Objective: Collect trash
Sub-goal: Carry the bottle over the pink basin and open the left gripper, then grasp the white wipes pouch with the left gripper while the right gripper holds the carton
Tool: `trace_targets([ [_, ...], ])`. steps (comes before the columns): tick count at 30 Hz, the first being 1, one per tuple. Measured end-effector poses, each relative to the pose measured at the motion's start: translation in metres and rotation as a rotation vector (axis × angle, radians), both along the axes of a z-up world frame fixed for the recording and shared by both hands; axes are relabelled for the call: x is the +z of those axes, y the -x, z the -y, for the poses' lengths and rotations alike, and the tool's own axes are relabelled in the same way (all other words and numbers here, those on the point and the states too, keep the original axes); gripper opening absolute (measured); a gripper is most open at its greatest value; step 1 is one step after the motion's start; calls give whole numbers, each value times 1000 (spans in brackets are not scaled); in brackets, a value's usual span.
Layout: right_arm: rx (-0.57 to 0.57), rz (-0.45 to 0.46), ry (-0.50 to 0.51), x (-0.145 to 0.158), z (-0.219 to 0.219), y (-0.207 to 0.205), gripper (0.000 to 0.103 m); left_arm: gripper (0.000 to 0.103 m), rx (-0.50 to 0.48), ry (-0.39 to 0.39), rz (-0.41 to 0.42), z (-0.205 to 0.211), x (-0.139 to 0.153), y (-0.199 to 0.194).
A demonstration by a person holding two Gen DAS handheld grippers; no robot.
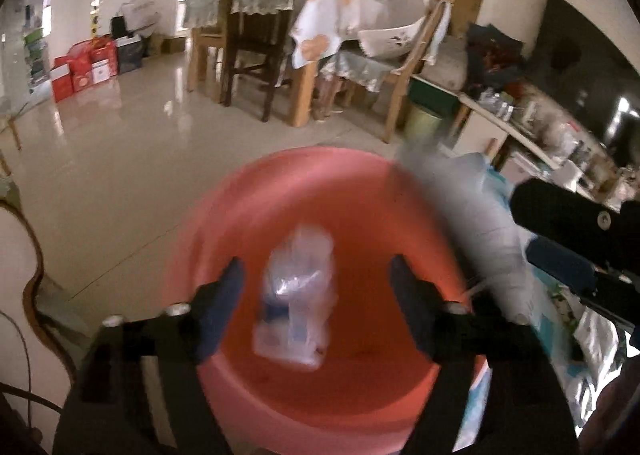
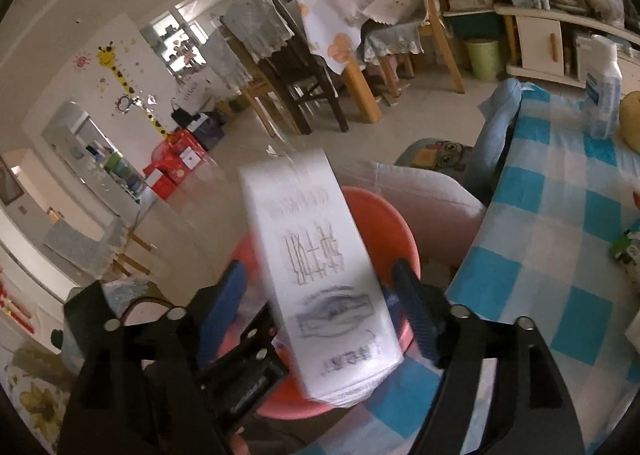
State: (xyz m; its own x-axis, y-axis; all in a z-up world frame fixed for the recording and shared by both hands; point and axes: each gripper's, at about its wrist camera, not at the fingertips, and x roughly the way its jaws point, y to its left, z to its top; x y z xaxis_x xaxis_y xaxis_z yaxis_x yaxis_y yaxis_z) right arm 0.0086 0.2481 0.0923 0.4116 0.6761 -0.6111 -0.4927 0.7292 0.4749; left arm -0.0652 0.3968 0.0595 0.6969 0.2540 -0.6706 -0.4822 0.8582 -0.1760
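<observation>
Both pieces of trash are seen over the pink basin (image 1: 320,183). In the left wrist view a crumpled clear plastic bottle (image 1: 296,299) lies blurred between the fingers of the left gripper (image 1: 316,307); the fingers stand apart with clear gaps on both sides, nothing clamped. In the right wrist view a white carton (image 2: 320,275) with dark print sits tilted between the fingers of the right gripper (image 2: 320,303); these fingers are also spread, and no pressing on the carton can be made out. Both items are judged to be released and dropping.

Risks noted:
- The carton is long and tilted, and its lower end appears over the basin's near rim. It could strike the rim and tip out onto the checked cloth or the floor.
- The two grippers are crowded over one basin; a knock between them, or against the rim, could shift the light basin.
- The light bottle could bounce out.

Surface and room: a counter covered in a blue-and-white checked cloth (image 2: 560,255) is seen to the right, with a white bottle (image 2: 604,95) standing on it. The basin appears just beside the counter's edge; what carries it cannot be told. Beyond, a glossy tiled floor (image 1: 120,143), wooden chairs (image 1: 256,35) with lace covers, red boxes (image 1: 84,67) by the wall and a green bin (image 2: 484,59).
</observation>
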Motion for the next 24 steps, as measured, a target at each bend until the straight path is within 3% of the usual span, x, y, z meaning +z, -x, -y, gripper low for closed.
trace_targets([
  [4, -40, 17, -4, -4, 20, 9, 85, 86, 34, -30, -12, -3, 1, 4],
  [11, -156, 122, 89, 5, 73, 41, 89, 95, 16, -99, 10, 16, 13, 9],
  [24, -335, 209, 197, 15, 174, 91, 90, 97, -183, -213, 92, 105, 37, 23],
])
